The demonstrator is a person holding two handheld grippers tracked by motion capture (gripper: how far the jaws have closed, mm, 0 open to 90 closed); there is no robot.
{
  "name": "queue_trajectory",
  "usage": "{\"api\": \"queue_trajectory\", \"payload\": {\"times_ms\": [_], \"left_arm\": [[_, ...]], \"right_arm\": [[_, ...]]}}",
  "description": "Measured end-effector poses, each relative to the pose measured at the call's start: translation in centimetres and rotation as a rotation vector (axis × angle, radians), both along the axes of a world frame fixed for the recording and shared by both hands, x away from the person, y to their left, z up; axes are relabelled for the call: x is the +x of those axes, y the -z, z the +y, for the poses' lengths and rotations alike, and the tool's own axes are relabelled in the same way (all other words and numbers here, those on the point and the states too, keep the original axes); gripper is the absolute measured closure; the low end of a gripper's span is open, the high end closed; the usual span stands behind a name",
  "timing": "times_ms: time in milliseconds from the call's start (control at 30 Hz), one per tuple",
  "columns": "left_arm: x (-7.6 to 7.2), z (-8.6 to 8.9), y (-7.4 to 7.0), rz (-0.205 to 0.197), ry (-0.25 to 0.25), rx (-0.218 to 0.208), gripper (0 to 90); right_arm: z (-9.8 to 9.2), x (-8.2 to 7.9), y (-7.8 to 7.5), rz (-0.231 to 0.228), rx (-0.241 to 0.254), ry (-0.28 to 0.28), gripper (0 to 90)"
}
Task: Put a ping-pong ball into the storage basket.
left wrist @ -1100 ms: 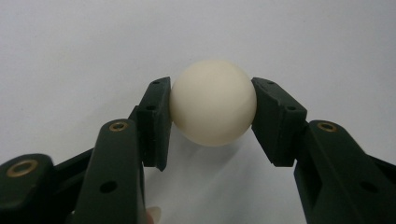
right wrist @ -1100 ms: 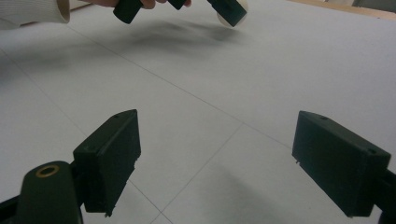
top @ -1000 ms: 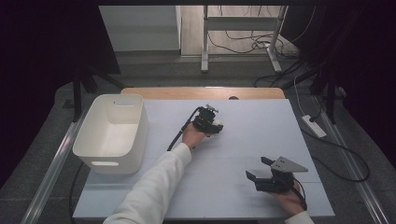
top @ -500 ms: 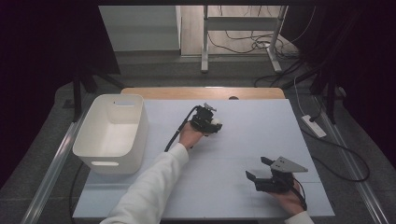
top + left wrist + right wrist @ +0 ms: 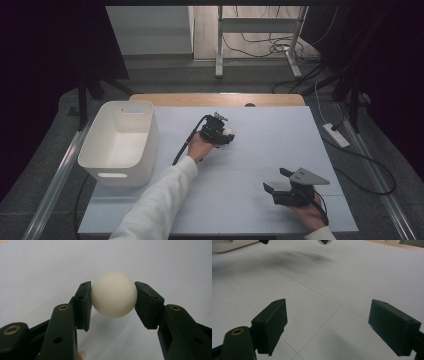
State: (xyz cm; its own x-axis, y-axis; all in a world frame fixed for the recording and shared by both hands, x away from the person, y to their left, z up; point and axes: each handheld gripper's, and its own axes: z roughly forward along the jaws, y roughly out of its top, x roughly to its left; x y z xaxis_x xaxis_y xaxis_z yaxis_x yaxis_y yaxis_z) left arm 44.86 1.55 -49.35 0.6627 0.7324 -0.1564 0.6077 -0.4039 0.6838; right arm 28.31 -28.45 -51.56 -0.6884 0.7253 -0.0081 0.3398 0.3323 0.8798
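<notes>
Carry toward the white bin (image 5: 120, 142) at the table's left edge, and keep the left gripper (image 5: 222, 137) clenched on the cream ball (image 5: 114, 297), held just above mid-table; the pads (image 5: 83, 302) touch only its sides, so move smoothly. Leave your right gripper (image 5: 280, 186) resting at the near right, jaws spread and empty.

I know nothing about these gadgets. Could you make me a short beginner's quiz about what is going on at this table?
1. True or false: the left gripper is closed on a cream-white ball.
2. Which describes the right gripper? A. Jaws apart with nothing between them. B. Clamped on a ball. C. Resting inside the bin.
3. On which side of the white table, in the high view, does the white plastic bin stand?

Key
1. True: both pads press the ball's sides.
2. A.
3. The left side, beside the person's white sleeve.
</notes>
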Motion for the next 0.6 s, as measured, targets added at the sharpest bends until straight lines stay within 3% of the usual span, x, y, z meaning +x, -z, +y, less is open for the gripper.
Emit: {"api": "queue_trajectory", "payload": {"times_ms": [600], "left_arm": [[-1.8,1.3,-0.7,-0.026,0.016,-0.022,50.4]], "right_arm": [[0.1,0.0,0.0,-0.002,-0.006,0.000,15.6]]}}
